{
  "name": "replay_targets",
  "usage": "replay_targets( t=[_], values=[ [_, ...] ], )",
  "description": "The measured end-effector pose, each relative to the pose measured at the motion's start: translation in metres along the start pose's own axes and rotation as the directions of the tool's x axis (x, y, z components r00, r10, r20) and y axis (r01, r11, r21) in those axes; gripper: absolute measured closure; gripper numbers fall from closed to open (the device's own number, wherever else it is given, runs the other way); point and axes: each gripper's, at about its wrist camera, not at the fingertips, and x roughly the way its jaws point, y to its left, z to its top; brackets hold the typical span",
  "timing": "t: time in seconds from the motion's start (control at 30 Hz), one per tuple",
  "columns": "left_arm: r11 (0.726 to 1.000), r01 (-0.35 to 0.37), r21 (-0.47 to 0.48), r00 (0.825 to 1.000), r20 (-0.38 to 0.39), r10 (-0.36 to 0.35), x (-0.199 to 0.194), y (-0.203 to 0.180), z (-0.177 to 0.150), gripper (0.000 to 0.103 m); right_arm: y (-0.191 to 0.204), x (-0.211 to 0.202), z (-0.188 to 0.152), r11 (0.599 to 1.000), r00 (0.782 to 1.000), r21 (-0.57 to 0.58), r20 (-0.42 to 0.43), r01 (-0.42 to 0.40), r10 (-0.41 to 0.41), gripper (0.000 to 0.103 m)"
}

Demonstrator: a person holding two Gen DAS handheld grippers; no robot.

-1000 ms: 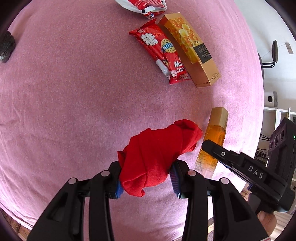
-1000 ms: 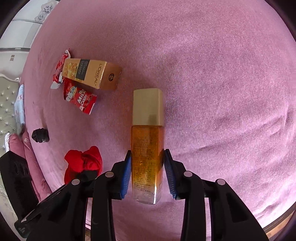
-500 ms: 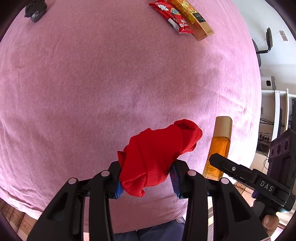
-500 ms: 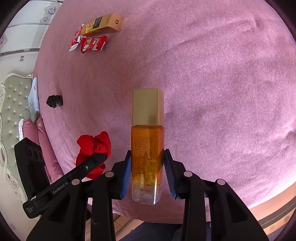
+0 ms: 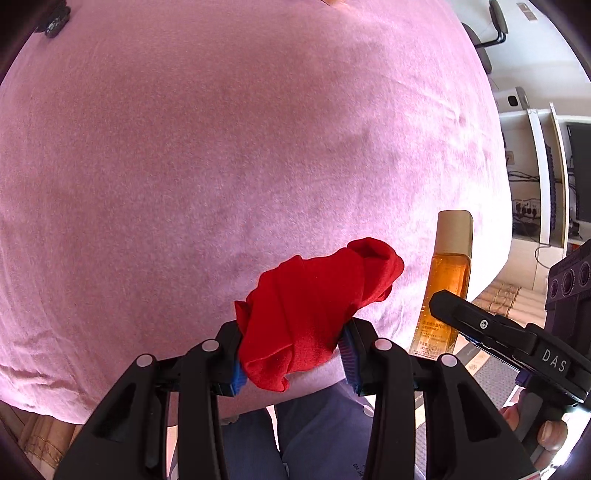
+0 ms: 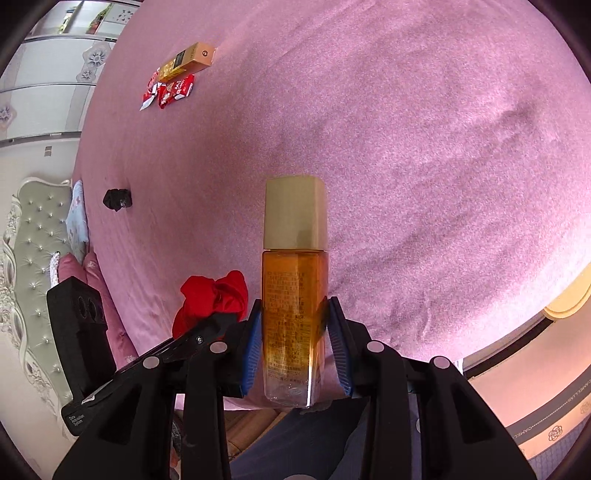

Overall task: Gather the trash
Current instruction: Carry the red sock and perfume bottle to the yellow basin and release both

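My left gripper (image 5: 291,354) is shut on a crumpled red cloth (image 5: 314,310) and holds it above the near edge of the pink bed (image 5: 221,147). My right gripper (image 6: 295,354) is shut on an amber bottle (image 6: 295,295) with a gold cap, lifted off the bed. The bottle also shows in the left wrist view (image 5: 447,280), to the right of the cloth. The cloth also shows in the right wrist view (image 6: 214,299), left of the bottle. A gold box (image 6: 188,61) and red snack wrappers (image 6: 173,90) lie far off on the bed.
A small black object (image 6: 117,198) lies on the bed near the pillows (image 6: 77,218); it also shows at the top left of the left wrist view (image 5: 55,22). A tufted headboard (image 6: 33,229) stands at the left. My legs (image 5: 314,435) show below the bed's edge. Shelves (image 5: 546,166) stand to the right.
Both grippers have pulled back from the bed with the cloth and the bottle. The box and wrappers have shrunk into the distance and left the left wrist view.
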Motion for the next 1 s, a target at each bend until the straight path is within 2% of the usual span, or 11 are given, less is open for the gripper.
replay_targets(
  t=[0.13, 0.47, 0.77, 1.0],
  values=[
    [0.998, 0.001, 0.067, 1.0, -0.012, 0.0, 0.008, -0.03, -0.005, 0.063, -0.019, -0.015, -0.012, 0.999, 0.999, 0.036, 0.033, -0.007, 0.006, 0.069],
    [0.981, -0.031, 0.193, 0.998, -0.048, 0.041, 0.032, -0.12, 0.008, 0.063, -0.085, -0.065, -0.027, 0.995, 0.994, 0.101, 0.11, -0.024, 0.013, 0.069],
    [0.962, -0.04, 0.27, 0.995, -0.082, 0.064, 0.062, -0.211, -0.006, 0.062, -0.176, -0.125, -0.025, 0.985, 0.986, 0.171, 0.169, -0.014, -0.015, 0.07],
    [0.93, -0.041, 0.366, 0.987, -0.13, 0.094, 0.1, -0.285, -0.027, 0.062, -0.248, -0.165, -0.031, 0.977, 0.975, 0.213, 0.21, 0.026, -0.072, 0.072]
  ],
)
